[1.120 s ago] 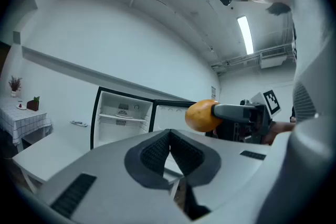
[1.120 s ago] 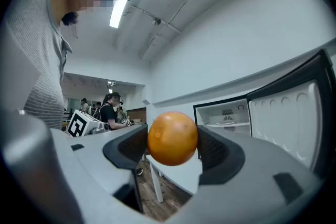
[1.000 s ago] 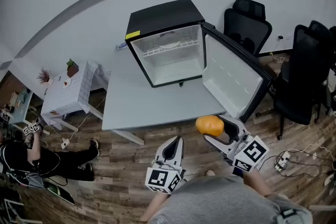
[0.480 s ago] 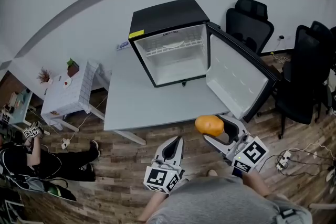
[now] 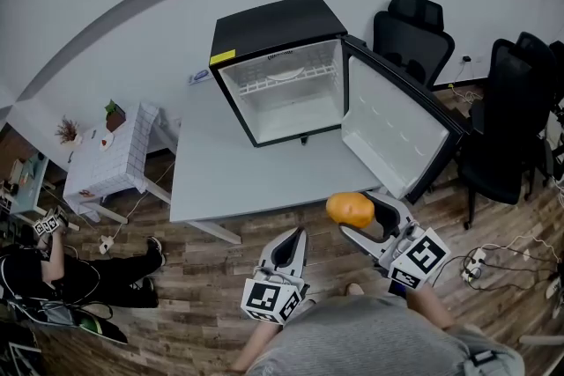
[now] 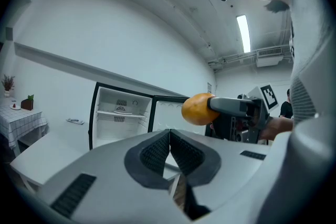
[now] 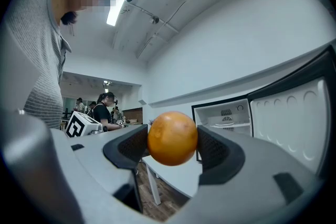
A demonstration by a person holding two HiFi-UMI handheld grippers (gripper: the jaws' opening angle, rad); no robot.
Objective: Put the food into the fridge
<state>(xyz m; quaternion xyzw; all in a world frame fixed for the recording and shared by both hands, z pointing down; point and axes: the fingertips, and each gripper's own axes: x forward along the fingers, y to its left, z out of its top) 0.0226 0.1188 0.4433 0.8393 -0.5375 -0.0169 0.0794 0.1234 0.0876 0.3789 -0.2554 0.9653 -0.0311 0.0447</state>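
The right gripper [image 5: 363, 221] holds the orange [image 5: 350, 209] between its jaws, out in front of the fridge [image 5: 273, 24]. The left gripper [image 5: 290, 246] is closed tight with nothing in it. The fridge door [image 5: 389, 133] is open, so it is best to carry the orange straight in, slowly. The fridge sits on a grey table [image 5: 236, 173]. Black chairs [image 5: 412, 34] stand to its right.

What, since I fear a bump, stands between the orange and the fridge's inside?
Nothing visible. The fridge door is open to the right, the fridge is bare below its shelf, and only bare table lies between it and the orange.
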